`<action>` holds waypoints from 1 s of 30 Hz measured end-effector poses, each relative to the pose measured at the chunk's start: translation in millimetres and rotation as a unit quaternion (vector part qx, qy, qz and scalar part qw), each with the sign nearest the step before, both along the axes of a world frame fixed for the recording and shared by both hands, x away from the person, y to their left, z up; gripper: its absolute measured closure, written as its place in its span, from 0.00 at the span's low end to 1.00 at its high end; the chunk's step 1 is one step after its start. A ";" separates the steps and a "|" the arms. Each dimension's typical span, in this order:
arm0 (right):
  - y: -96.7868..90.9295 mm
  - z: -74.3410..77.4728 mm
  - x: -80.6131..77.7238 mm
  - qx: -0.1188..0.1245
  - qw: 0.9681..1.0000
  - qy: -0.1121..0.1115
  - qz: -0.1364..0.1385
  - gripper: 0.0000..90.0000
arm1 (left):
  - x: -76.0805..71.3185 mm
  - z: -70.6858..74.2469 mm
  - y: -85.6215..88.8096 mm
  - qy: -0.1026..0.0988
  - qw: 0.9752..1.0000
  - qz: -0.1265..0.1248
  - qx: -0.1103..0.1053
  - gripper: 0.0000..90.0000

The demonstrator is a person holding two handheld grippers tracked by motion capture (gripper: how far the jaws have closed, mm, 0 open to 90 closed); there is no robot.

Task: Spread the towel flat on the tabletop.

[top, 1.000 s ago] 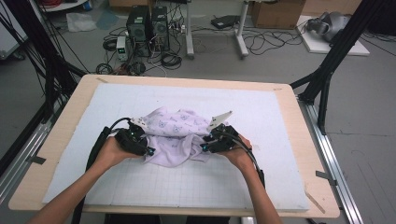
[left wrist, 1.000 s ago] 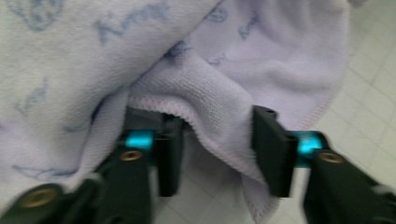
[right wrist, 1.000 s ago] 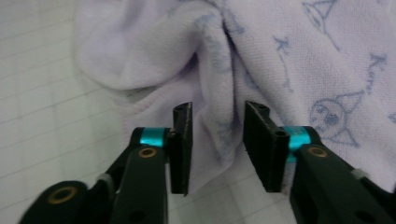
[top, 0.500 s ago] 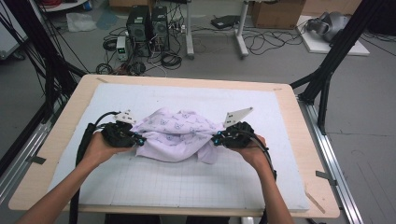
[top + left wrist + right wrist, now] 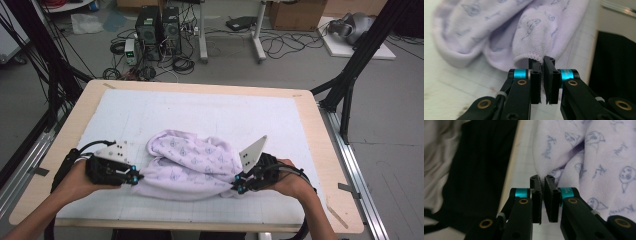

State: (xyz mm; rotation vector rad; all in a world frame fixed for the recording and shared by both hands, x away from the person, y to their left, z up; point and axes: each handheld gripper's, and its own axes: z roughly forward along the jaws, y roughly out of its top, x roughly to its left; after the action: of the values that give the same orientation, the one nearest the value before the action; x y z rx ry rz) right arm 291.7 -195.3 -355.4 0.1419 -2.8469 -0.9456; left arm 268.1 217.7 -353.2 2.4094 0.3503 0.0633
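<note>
Both hands have drawn apart and toward the near edge since the earlier frames, stretching the lilac printed garment between them. It lies on the white mat covering the wooden worktop, near its front. Left claw and right claw have each just closed, pinching the cloth's hem. Computer towers and cables sit on the grey floor beyond.

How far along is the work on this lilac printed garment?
Done: both grips are made. The left gripper pinches the hem of the lilac garment, and the right gripper pinches its edge on the other side. In hand: the cloth hangs bunched between the two above the white mat. Left: probably spreading it flat; nothing is smoothed or folded yet.
</note>
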 end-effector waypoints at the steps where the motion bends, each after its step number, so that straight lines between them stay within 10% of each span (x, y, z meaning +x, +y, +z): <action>1: -0.1 -1.0 -1.4 -0.002 1.000 -0.002 -0.001 0.82 | -2.2 -1.1 0.3 -0.013 1.000 -0.005 0.001 0.89; 3: -4.4 -1.0 2.3 0.017 0.999 -0.016 -0.029 0.75 | 0.3 -1.1 1.4 -0.018 1.000 0.013 0.003 0.65; 7: -12.0 1.0 11.0 0.037 0.995 -0.023 -0.084 0.71 | 11.8 3.0 0.1 -0.066 0.997 0.036 -0.002 0.52; 20: -5.8 -35.1 17.4 -0.076 0.990 -0.060 -0.102 0.55 | 62.1 -39.4 -69.6 -0.144 0.984 -0.038 0.097 0.48; 26: -8.2 -47.0 25.1 -0.102 0.984 -0.064 -0.130 0.80 | 82.5 -52.1 -78.5 -0.124 0.984 -0.026 0.122 0.52; 30: -9.6 -48.1 33.7 -0.101 0.980 -0.060 -0.163 0.97 | 87.6 -51.8 -82.0 -0.118 0.983 -0.009 0.140 0.78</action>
State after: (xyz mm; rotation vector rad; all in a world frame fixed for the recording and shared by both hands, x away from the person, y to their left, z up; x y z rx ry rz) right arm 325.5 -204.9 -403.5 -0.3087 -3.1180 -0.7080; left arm 355.6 135.7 -405.0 2.6445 0.2218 0.4104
